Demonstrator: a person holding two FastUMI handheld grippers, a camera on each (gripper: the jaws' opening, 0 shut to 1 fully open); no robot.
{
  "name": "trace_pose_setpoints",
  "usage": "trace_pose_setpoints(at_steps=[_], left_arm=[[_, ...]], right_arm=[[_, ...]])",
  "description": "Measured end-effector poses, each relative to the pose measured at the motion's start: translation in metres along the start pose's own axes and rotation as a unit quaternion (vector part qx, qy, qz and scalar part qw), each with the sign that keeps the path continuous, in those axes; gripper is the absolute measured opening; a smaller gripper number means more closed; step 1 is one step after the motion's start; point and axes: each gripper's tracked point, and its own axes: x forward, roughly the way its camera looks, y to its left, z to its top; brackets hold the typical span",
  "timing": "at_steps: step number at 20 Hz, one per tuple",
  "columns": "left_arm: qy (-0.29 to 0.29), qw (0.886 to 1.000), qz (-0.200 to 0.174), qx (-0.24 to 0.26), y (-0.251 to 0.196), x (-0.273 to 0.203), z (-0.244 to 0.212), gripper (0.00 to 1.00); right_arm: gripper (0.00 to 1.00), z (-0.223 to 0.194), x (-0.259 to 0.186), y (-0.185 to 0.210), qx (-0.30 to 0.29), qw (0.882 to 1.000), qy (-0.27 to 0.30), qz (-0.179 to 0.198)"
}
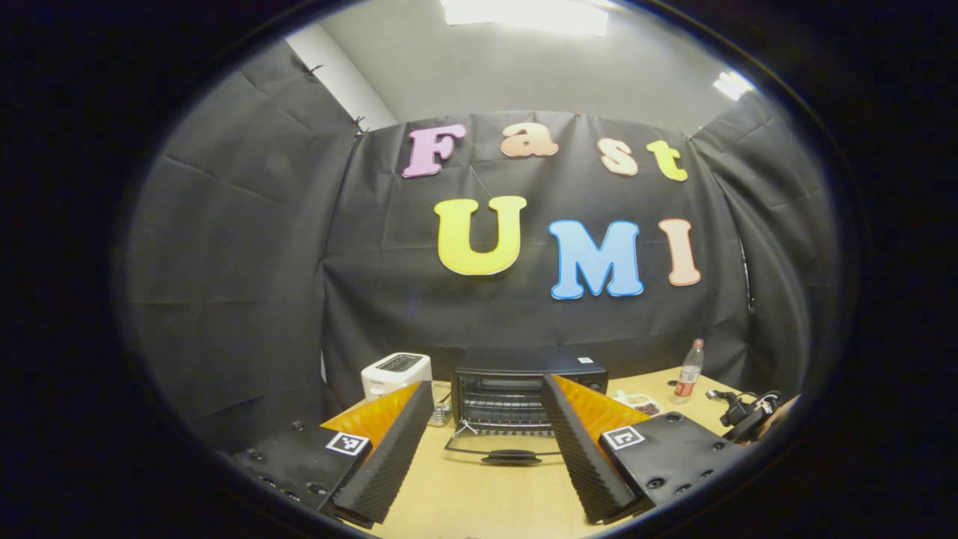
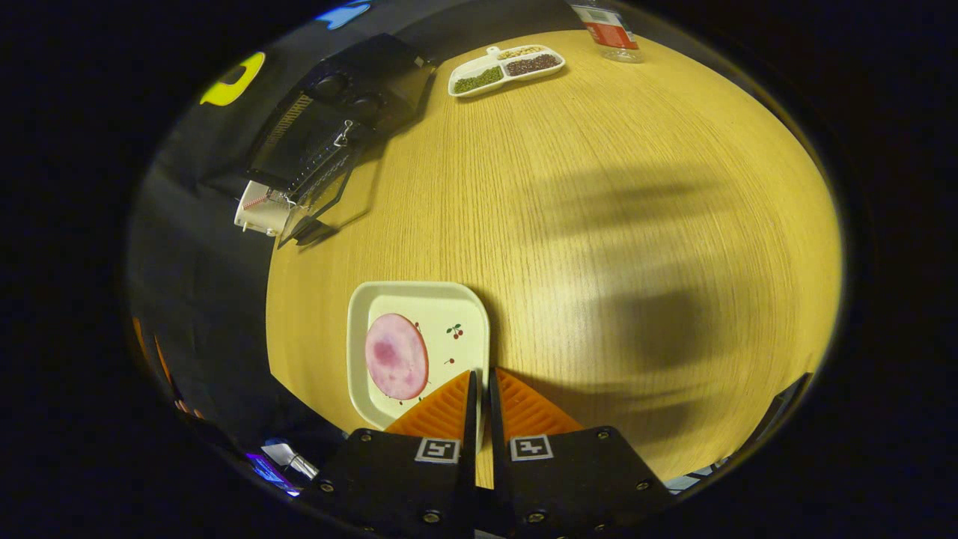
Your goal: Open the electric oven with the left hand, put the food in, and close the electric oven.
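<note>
On the wooden table (image 2: 599, 187), the oven (image 1: 524, 389) stands by the back wall with its door (image 1: 509, 449) folded down flat. The left gripper (image 1: 486, 442) faces it with its fingers wide apart, holding nothing. The right gripper (image 2: 480, 393) has its fingers pressed on the plate's (image 2: 419, 299) edge near the table's rim; a ham slice (image 2: 396, 356) lies on the plate. A toaster (image 1: 395, 372) stands beside the oven, with a snack tray (image 2: 506, 69) and a bottle (image 1: 688, 372) on the other side.

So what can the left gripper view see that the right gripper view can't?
Left gripper view: it looks straight into the open oven at its wire racks, with a ceiling light overhead. Right gripper view: it looks down on a plate carrying a pink ham slice. Shared: the oven with its door down, the white toaster, the snack tray, the bottle and the wooden table.
</note>
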Motion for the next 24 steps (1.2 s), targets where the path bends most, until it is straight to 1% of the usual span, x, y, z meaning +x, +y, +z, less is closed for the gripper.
trace_pose_setpoints(at_steps=[1,2,3,4,6,9,13,18,19,20,21,23,24], left_arm=[[0.002,1.0,0.003,0.0,0.002,0.001,-0.001,1.0],[0.002,1.0,0.006,0.0,0.006,0.001,-0.001,1.0],[0.002,1.0,0.008,-0.002,0.008,0.001,-0.001,1.0],[0.001,1.0,0.009,-0.004,0.009,0.001,0.0,1.0],[-0.002,1.0,0.011,-0.005,0.01,0.001,0.001,1.0],[-0.007,1.0,0.015,0.001,0.015,0.001,0.004,1.0],[-0.003,1.0,0.019,-0.002,0.019,0.005,0.0,1.0],[0.0,1.0,0.019,-0.011,0.023,0.015,-0.005,1.0],[-0.001,1.0,0.02,-0.012,0.024,0.017,-0.006,0.97],[-0.001,1.0,0.02,-0.013,0.026,0.021,-0.006,0.97],[0.0,1.0,0.021,-0.013,0.029,0.022,-0.007,1.0],[0.0,1.0,0.022,-0.014,0.034,0.028,-0.008,1.0],[0.0,1.0,0.023,-0.014,0.037,0.03,-0.008,0.97]], right_arm=[[0.11,0.001,0.0,-0.002,0.011,1.0,-0.005,-0.004],[0.02,0.003,-0.004,-0.003,0.012,1.0,0.002,0.0],[0.01,0.005,0.002,-0.003,0.014,1.0,-0.005,0.0],[0.01,0.002,-0.004,-0.002,0.013,1.0,-0.006,0.001],[0.01,0.001,-0.002,-0.002,0.019,1.0,-0.009,0.0],[0.0,0.003,-0.007,0.0,0.041,0.999,-0.013,0.019],[0.0,0.011,-0.022,0.003,0.065,0.996,-0.034,0.043],[0.0,0.031,-0.025,0.041,0.093,0.991,-0.056,0.075],[0.0,0.036,-0.026,0.049,0.101,0.99,-0.063,0.078],[0.0,0.042,-0.026,0.057,0.11,0.988,-0.071,0.079],[0.0,0.049,-0.026,0.065,0.119,0.986,-0.078,0.082],[0.0,0.063,-0.027,0.081,0.137,0.982,-0.095,0.088],[0.0,0.069,-0.027,0.09,0.145,0.98,-0.103,0.091]])
